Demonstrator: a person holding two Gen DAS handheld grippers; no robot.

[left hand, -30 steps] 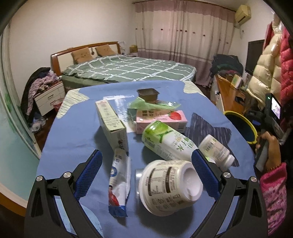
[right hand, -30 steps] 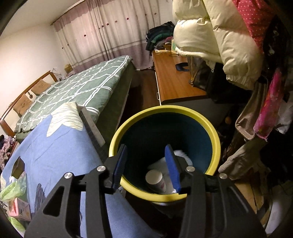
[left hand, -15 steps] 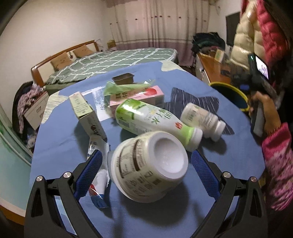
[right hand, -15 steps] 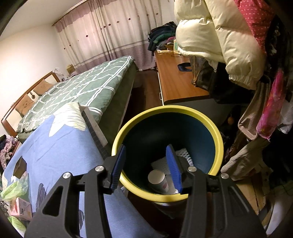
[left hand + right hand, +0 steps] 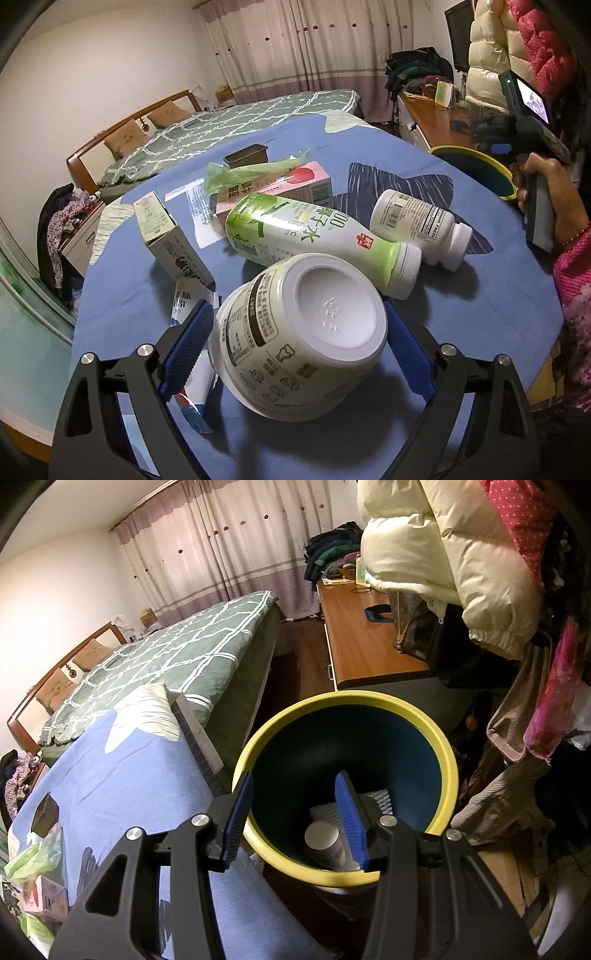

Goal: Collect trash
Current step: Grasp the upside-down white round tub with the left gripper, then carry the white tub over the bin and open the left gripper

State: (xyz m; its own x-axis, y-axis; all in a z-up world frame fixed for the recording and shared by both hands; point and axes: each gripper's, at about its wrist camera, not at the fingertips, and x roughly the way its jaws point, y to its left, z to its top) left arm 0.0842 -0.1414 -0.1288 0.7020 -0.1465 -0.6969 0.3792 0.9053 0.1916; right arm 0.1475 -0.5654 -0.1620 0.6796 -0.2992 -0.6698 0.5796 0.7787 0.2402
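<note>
One upturned white cup [image 5: 299, 339], pale-green label, between closing left jaws, right jaws spread empty.

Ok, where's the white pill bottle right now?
In the left wrist view, the pill bottle lies on its side on the blue table, right of centre, beside the green bottle.

White pill bottle [image 5: 419, 223] reads "Facts"; upturned cup [image 5: 301, 343] base is stamped "PP"

White tub [image 5: 299, 343] lying tipped, base up, on the blue tablecloth [image 5: 480, 288]; green bottle [image 5: 314, 240], white bottle [image 5: 421, 229] and cartons [image 5: 273, 188] lie behind it.
</note>
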